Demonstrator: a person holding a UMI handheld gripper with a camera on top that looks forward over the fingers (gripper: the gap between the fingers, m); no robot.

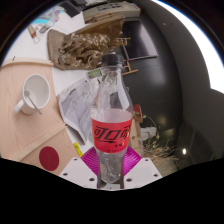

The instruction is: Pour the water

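A clear plastic bottle [111, 110] with a red and black label and a dark cap stands upright between my fingers. My gripper [112, 166] is shut on the bottle's lower part, with a magenta pad [92, 160] pressing on each side. A white mug [36, 93] sits on a light wooden board [20, 125] to the left, well apart from the bottle. The bottle's base is hidden behind the fingers.
A crumpled printed paper [76, 103] lies just left of the bottle. Behind it is a heap of dry brown stuff [85, 47] and a grey box [110, 12]. A red disc [48, 156] lies near the left finger. Clutter [148, 128] is at the right.
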